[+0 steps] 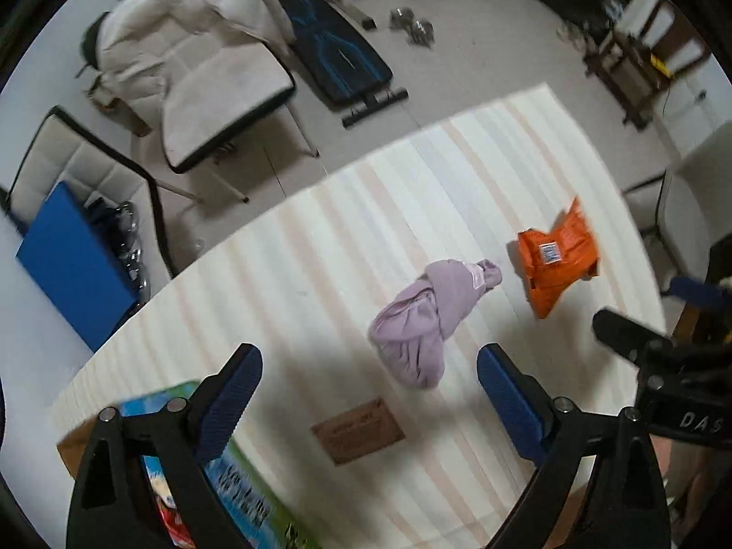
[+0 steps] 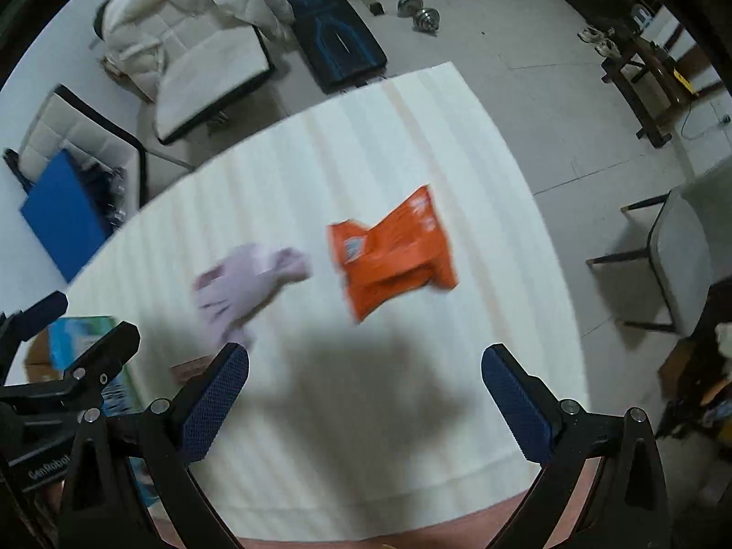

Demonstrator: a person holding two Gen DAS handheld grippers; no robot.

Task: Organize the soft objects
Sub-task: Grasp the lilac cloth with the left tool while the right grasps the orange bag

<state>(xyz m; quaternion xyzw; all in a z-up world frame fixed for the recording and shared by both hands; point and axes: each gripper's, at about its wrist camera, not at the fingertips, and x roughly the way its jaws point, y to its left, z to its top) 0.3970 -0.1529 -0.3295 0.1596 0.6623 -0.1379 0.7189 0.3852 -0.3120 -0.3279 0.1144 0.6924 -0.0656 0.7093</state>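
Bundled cloth [image 1: 423, 320] on table [image 1: 320, 247], packet [image 1: 556, 258] just right, box [image 1: 228, 471] near-left.

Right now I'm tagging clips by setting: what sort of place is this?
Probably a home room doubling as a gym: a weight bench and dumbbells on the tiled floor, beside a table with a striped cloth and padded chairs.

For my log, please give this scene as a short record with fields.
surface: striped tablecloth
soft items: lilac cloth bundle; orange packet, lying apart
other items: brown card; green-blue box
left tool: open, empty, above the table
right tool: open, empty
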